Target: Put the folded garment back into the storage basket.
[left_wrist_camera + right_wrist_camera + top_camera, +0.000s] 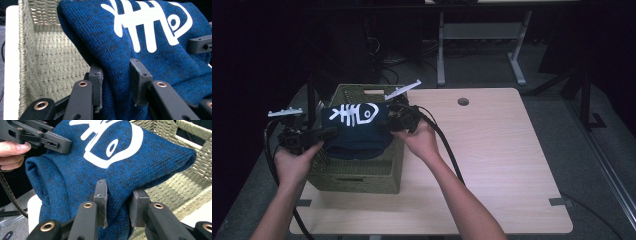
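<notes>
While I hold it over the basket, here is how things stand:

Sweater: a folded dark blue knit sweater (pixel 354 131) with a white fish-skeleton print (pixel 355 115) on top. It hangs between my two grippers, over the open top of the basket, its lower folds sagging toward the inside.

Left gripper (pixel 326 134): clamped on the sweater's left edge. In the left gripper view, a thick fold of blue knit (pixel 117 75) is pinched between the two black jaws.

Right gripper (pixel 388 124): clamped on the sweater's right edge. In the right gripper view, its jaws squeeze a bunched fold (pixel 117 205) in the same way.

Basket: a green woven basket (pixel 377 172) with a cut-out handle, standing on the near left part of the table, right under the sweater.

Table: a light wood table (pixel 492 150), bare to the right of the basket.

Risk, slipping: each grip holds only a bunched edge. I judge that loose knit could creep out of one side and let the fold fall open.

Risk, snagging: the sweater looks about as wide as the basket's opening. I judge an edge could drape over the woven rim (pixel 23 30) instead of going in.

Risk, uneven lowering: if one hand drops ahead of the other, the folded stack could tilt and land crumpled, print side hidden.
</notes>
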